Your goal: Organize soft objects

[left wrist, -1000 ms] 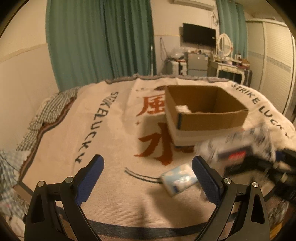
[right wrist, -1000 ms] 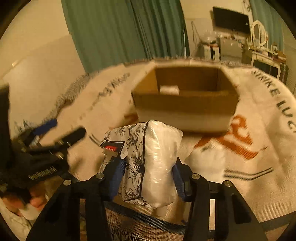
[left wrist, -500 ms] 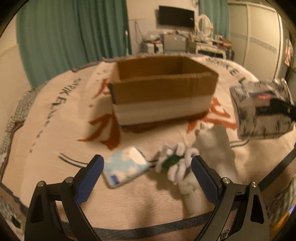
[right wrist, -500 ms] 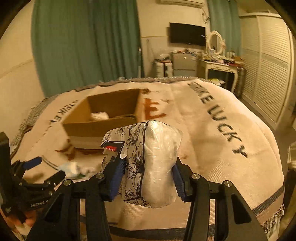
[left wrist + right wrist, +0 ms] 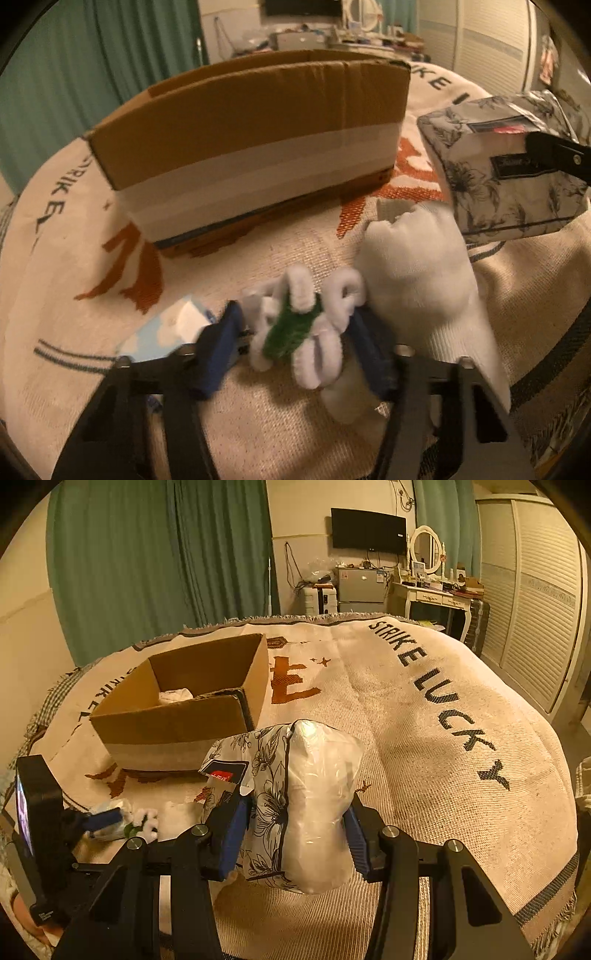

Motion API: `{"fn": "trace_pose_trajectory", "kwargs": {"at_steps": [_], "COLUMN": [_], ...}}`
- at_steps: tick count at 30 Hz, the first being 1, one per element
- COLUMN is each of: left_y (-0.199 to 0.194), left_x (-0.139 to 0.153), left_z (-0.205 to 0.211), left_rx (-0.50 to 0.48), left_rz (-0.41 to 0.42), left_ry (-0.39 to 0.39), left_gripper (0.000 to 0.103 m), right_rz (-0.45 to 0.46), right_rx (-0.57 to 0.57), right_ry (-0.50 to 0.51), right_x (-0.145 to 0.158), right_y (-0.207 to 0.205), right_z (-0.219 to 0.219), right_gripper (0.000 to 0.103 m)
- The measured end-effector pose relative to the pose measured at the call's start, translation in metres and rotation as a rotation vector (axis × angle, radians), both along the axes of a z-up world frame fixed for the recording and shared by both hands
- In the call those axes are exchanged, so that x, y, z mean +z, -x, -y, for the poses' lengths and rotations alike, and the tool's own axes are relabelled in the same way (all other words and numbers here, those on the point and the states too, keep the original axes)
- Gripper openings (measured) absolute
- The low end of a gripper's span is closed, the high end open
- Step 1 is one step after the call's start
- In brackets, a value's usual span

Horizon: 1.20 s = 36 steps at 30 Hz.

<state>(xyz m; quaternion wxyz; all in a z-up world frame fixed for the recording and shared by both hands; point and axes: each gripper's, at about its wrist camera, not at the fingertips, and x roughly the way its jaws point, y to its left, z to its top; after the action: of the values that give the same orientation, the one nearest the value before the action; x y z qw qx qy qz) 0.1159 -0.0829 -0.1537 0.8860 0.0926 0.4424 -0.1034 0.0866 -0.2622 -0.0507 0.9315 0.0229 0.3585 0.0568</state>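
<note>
My left gripper (image 5: 295, 332) is closed around a white and green fuzzy pipe-cleaner toy (image 5: 303, 328) lying on the blanket in front of the cardboard box (image 5: 251, 147). A white sock (image 5: 417, 266) lies just right of the toy and a light blue tissue pack (image 5: 166, 332) just left of it. My right gripper (image 5: 291, 823) is shut on a floral tissue pack (image 5: 295, 794) and holds it above the blanket, right of the box (image 5: 177, 716). The floral pack also shows in the left wrist view (image 5: 506, 166). A white cloth item (image 5: 175, 696) lies inside the box.
The blanket with "STRIKE LUCKY" lettering (image 5: 443, 701) covers the bed. Green curtains (image 5: 147, 565), a dresser with mirror (image 5: 428, 583) and a wardrobe (image 5: 535, 609) stand beyond the bed. My left gripper shows at the lower left of the right wrist view (image 5: 110, 821).
My left gripper moved forward and down onto the pipe-cleaner toy and its fingers closed on it. My right gripper kept holding the floral tissue pack with little movement.
</note>
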Motion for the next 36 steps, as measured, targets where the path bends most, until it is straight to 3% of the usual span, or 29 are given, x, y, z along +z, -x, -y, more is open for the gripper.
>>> {"fn": "trace_pose_trajectory", "kwargs": {"at_steps": [3,9,26,36], "left_y": [0.002,0.018,0.060,0.035], "left_x": [0.001,0.015,0.135,0.162], "left_z": [-0.003,-0.016,-0.037,-0.037], "left_rx": [-0.008,0.004,-0.001,0.008], "left_rz": [0.005,0.037,0.277,0.336], "left_ry": [0.002,0.030,0.138,0.085], "left_gripper": [0.041,0.040,0.040,0.040], "right_rz": [-0.013,-0.001,0.184,0.253], "right_rx": [-0.007,-0.017,0.048,0.125], "right_ry": [-0.002,0.005,-0.010,-0.069], "right_x": [-0.005,0.001,0.080,0.113], "right_y": [-0.003,0.005,0.068,0.043], "right_z": [0.000,-0.001,-0.024,-0.042], "right_gripper": [0.048,0.048,0.048,0.048]}}
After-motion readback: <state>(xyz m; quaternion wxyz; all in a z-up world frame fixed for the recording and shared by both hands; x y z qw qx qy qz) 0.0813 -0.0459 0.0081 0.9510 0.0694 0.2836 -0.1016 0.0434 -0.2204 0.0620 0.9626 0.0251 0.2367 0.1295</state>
